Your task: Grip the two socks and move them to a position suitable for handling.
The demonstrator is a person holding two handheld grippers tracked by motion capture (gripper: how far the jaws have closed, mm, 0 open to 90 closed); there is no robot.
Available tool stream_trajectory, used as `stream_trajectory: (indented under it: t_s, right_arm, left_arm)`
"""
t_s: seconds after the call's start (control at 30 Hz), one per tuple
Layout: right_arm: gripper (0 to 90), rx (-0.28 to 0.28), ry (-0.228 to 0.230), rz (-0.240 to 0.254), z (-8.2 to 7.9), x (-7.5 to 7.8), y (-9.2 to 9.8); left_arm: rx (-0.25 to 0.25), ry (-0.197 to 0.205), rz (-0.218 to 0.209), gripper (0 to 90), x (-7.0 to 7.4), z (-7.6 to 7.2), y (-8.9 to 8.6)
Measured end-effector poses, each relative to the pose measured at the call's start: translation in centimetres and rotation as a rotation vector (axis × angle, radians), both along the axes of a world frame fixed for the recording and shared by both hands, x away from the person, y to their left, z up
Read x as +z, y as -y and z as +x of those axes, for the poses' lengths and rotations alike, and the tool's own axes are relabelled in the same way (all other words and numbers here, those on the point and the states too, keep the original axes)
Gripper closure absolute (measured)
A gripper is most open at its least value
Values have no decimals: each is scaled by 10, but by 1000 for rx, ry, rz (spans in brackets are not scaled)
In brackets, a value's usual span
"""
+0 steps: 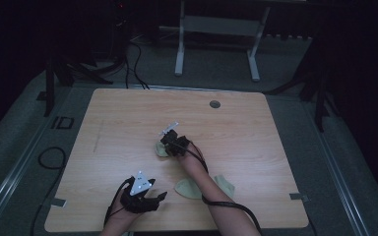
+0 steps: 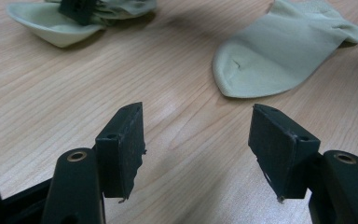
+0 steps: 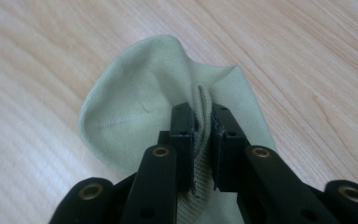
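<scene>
In the high view, the right gripper sits just left of the frame's centre, its tips on a pale green sock on the wooden table. A second sock lies lower, right of centre, partly under the person's right forearm. The left gripper rests at the lower left of centre, jaws spread, apart from both socks.

In the left gripper view, the two black jaws stand wide with bare wood between them. The second sock lies flat at the upper right, and the pinched sock with the other gripper on it sits at the upper left.

In the right gripper view, the jaws are pressed on a ridge of the sock's fabric at centre frame, the cloth bunched up between the pads.

The step in hand looks like picking up the first sock. The next move probably calls for lifting it clear without losing the thin fold, then bringing it toward its mate.
</scene>
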State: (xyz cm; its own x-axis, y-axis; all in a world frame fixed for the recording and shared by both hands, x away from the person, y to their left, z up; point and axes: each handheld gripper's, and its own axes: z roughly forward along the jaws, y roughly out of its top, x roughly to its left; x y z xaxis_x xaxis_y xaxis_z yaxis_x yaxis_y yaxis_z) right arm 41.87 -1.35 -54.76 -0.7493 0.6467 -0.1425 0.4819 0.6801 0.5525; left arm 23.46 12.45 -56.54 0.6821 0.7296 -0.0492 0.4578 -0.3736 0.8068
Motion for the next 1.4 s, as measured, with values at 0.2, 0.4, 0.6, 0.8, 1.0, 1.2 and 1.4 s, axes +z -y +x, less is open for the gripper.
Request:
stream_trajectory:
  t_s: [0.2,0.4,0.6,0.8,1.0,1.2,1.4]
  right_arm:
    - [821,-26,-3,42,-6,14,19]
    - [821,-56,11,68,-10,34,46]
    - [821,-107,43,55,-13,54,78]
    - [818,-168,29,76,-17,58,109]
    - [817,-188,-16,101,-32,39,123]
    - [731,-178,-64,79,-41,8,120]
    - [474,-152,-59,47,-50,-1,107]
  left_arm:
    - [1,-14,-10,357,-1,2,-2]
    - [2,-10,-9,355,-1,1,-2]
    - [4,-16,1,349,-3,3,-1]
    - [-3,-18,7,350,-4,2,1]
    - [-13,-28,19,365,-6,3,4]
    - [-10,-26,21,365,-5,4,4]
    - [-5,-11,21,364,-5,3,6]
